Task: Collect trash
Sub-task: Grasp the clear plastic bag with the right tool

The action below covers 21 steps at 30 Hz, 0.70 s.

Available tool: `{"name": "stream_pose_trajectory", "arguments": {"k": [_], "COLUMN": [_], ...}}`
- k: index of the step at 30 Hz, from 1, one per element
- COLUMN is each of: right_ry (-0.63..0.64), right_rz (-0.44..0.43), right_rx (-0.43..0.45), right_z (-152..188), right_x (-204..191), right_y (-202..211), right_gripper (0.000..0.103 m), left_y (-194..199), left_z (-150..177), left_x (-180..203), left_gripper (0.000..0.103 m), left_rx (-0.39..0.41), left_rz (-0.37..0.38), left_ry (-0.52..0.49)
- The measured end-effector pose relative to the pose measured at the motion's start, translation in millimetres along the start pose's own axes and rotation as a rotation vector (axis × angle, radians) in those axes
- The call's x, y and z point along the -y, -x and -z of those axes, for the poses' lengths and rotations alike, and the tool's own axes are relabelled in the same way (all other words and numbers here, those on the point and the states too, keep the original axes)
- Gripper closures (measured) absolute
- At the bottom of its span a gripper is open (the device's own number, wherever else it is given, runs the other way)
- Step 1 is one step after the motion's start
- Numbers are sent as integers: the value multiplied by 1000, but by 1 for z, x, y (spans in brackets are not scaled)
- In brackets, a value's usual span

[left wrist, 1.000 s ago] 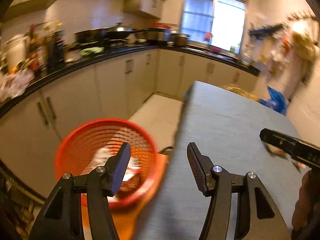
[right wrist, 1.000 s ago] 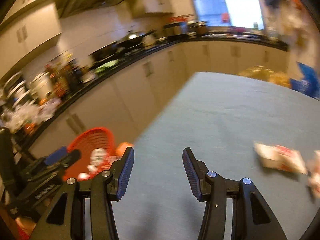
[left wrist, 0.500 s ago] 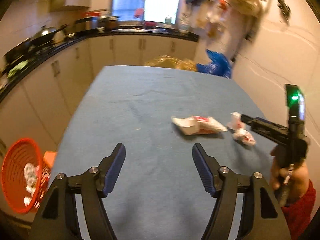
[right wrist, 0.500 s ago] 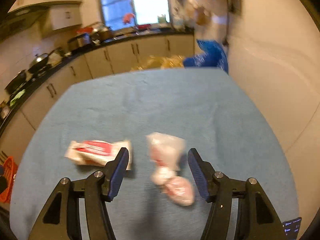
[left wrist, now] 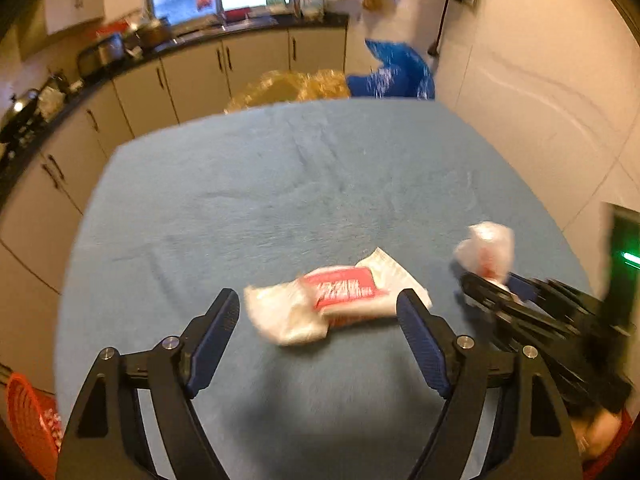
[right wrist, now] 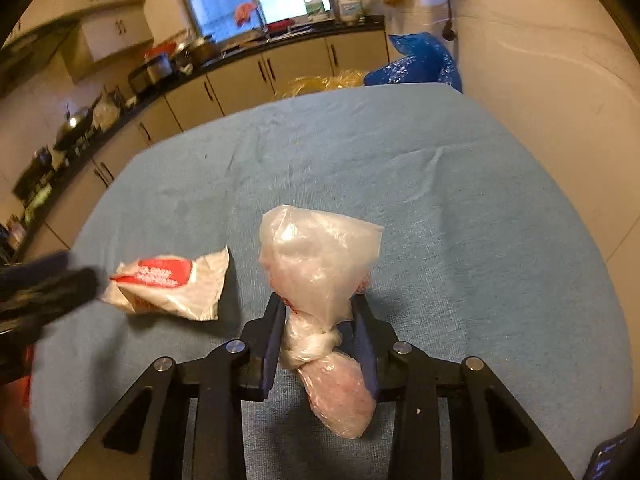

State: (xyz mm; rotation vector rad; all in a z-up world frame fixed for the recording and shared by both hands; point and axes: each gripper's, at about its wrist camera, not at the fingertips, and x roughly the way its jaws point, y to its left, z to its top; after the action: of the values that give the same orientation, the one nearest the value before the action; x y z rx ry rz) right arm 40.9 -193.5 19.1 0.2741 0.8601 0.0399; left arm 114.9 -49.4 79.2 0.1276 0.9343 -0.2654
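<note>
White print on the wrapper's (left wrist: 340, 304) red label, unreadable.

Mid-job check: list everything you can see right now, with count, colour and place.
knotted plastic bag: 1, clear with pink contents, on the table, between the right gripper's closing jaws
torn wrapper: 1, white with red label, on the table ahead of the left gripper
table: 1, blue cloth cover, centre
basket: 1, orange, low beside the table's left edge
blue bag: 1, beyond the table's far end
left gripper: black, blue pads, jaws opening, nothing between them
right gripper: black, blue pads, around the bag's knot
</note>
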Motion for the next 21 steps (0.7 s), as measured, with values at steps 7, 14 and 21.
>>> {"name": "stream_pose_trajectory", "arguments": {"k": [7, 14, 21], "right_ry": [-76, -83, -102], "right_rz": [-52, -64, -57], "right_rx": [-20, -3, 5], "right_z": [0, -2, -1], "right_x": [13, 12, 16], "right_y": [-5, 0, 1], "right_gripper": [67, 67, 67], "left_y": [-67, -52, -14], "left_z": [-18, 16, 60], "left_x": [-20, -9, 13], "left_gripper": [23, 23, 23], "left_rx": [-125, -186, -179], "left_rz": [100, 230, 257], "left_ry": [74, -17, -110]}}
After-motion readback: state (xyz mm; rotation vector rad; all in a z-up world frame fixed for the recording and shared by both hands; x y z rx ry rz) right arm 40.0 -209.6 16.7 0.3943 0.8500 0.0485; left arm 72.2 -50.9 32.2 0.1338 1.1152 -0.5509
